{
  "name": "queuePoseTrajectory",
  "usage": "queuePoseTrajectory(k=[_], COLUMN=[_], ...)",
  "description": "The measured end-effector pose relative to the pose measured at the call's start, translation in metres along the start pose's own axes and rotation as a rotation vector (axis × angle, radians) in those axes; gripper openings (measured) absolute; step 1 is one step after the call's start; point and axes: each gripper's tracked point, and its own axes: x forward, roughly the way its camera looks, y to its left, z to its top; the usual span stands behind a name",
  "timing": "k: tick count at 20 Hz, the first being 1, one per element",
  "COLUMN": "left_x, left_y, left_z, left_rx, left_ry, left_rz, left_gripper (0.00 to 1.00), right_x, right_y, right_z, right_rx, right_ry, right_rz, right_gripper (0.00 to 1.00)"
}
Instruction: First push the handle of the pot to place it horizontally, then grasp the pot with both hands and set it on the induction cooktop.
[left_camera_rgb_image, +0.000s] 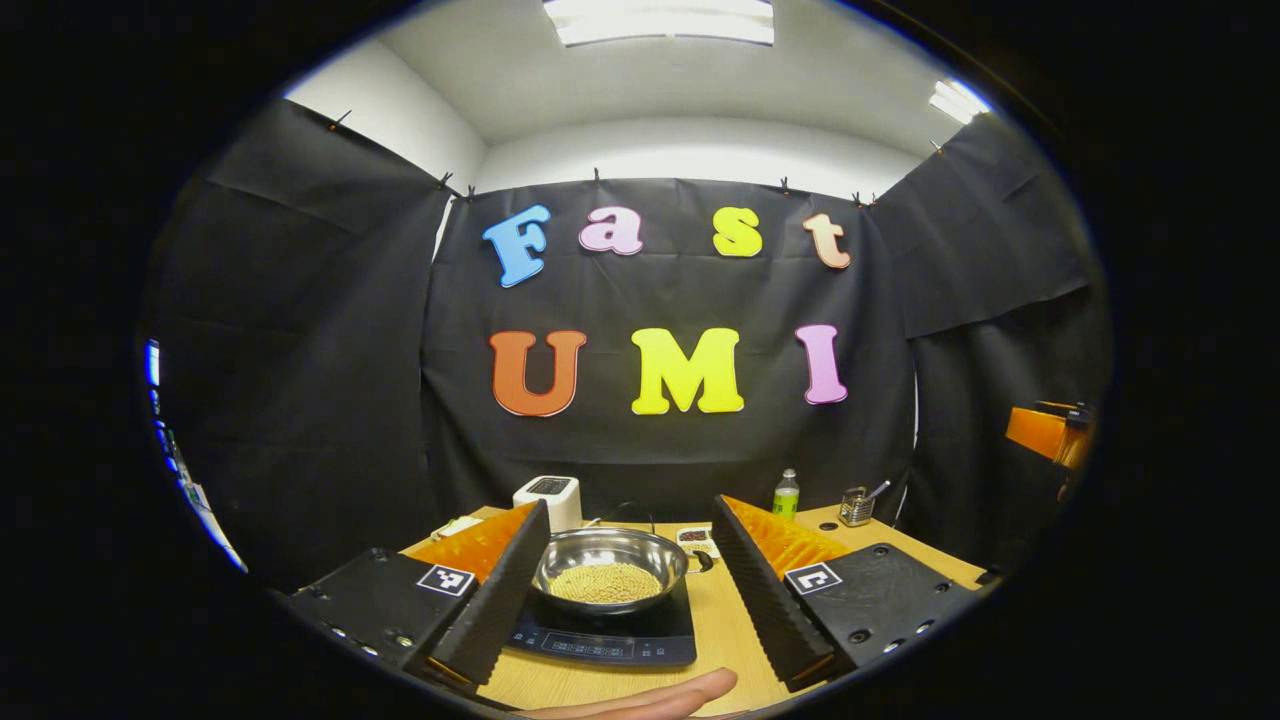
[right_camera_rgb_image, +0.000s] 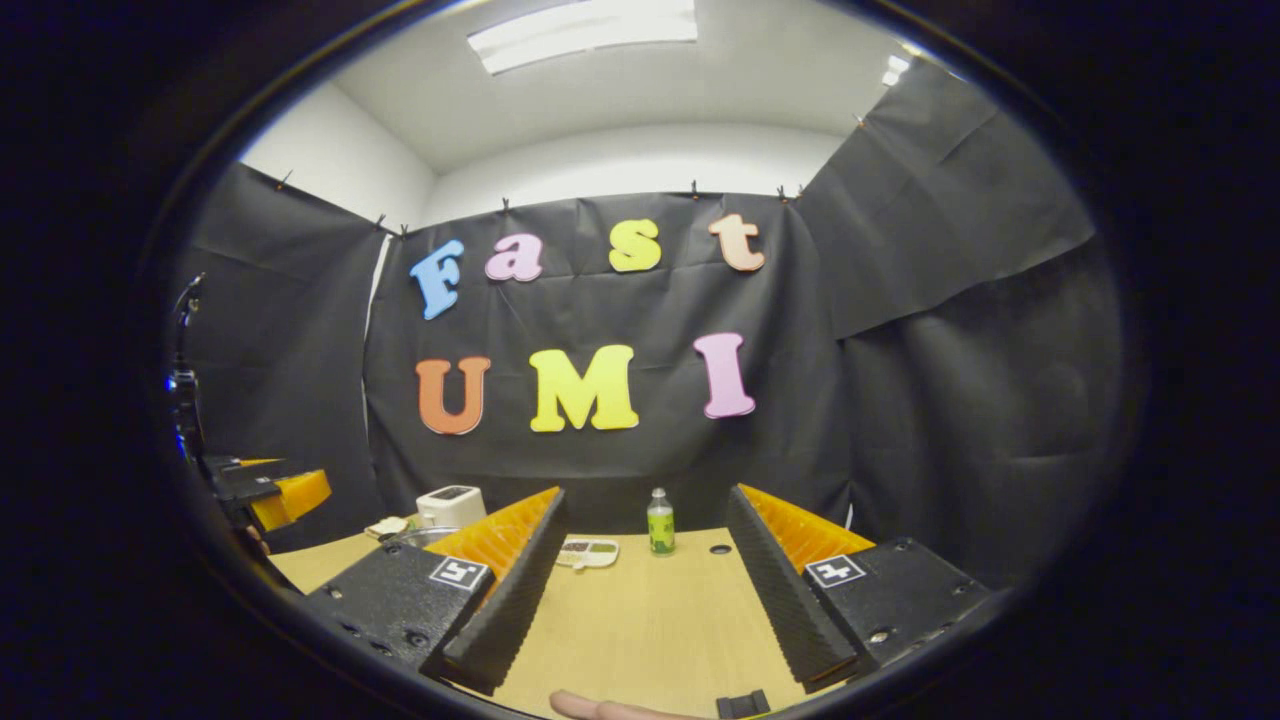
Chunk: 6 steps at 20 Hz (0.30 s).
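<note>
The left gripper (left_camera_rgb_image: 620, 590) is held with its fingers apart, clamped on nothing. Between them the steel pot (left_camera_rgb_image: 610, 570) of yellow grains is seen resting on the induction cooktop (left_camera_rgb_image: 600, 635). The right gripper (right_camera_rgb_image: 640, 590) is likewise spread over the wooden table (right_camera_rgb_image: 640, 620), with a green bottle (right_camera_rgb_image: 660, 522) beyond.

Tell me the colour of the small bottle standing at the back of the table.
The bottle is green with a pale cap; the right gripper view shows it best.
</note>
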Motion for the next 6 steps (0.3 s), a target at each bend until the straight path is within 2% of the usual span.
queuePoseTrajectory(k=[6], left_x=[0.025], left_y=[0.004], left_z=[-0.007], left_rx=[-0.002], left_ry=[0.014], left_rz=[0.006], left_gripper=[0.97], right_x=[0.033], right_y=[-0.007], right_z=[-0.01], right_rx=[-0.039], right_ry=[-0.015], right_rz=[-0.04], right_gripper=[0.96])
